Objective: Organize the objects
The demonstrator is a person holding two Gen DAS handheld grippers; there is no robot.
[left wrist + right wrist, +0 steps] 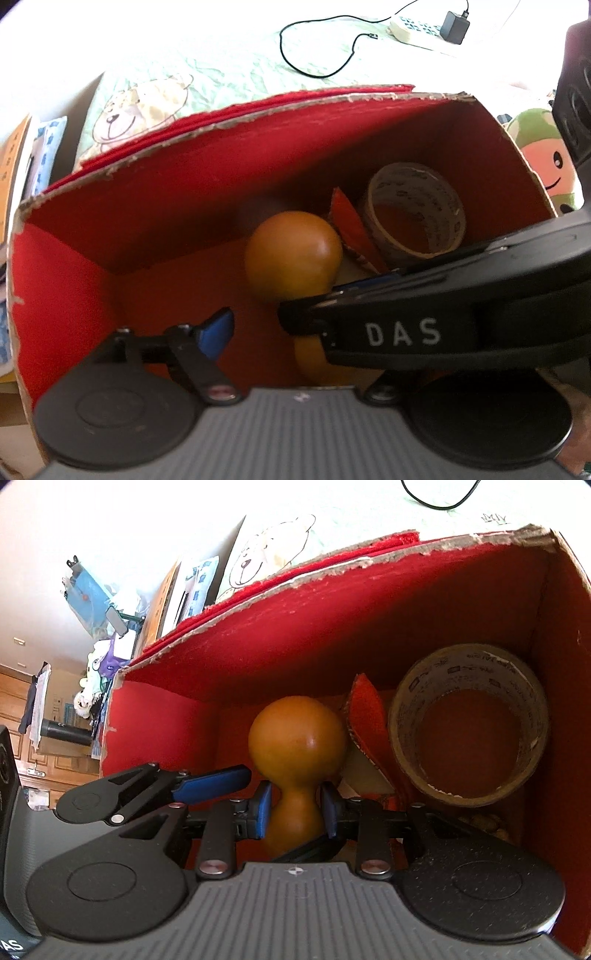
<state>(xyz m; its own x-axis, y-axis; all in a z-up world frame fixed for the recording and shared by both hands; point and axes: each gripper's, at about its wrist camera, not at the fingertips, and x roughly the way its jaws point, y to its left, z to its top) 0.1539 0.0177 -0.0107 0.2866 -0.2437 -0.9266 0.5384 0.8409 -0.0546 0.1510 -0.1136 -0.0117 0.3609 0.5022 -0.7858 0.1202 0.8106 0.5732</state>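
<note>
Placement step: orange-brown gourd-shaped wooden object [295, 753] clenched at neck by right gripper [295, 808] inside red cardboard box [332, 627]. Left gripper [255, 317] fingers spread, unloaded. Next: release required, then withdrawal clear of brown tape roll [469, 723].

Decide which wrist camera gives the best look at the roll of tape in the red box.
The right wrist view: the roll of tape shows whole, ring and hollow core, inside the red box. In the left wrist view the right gripper's body covers its lower edge.
</note>
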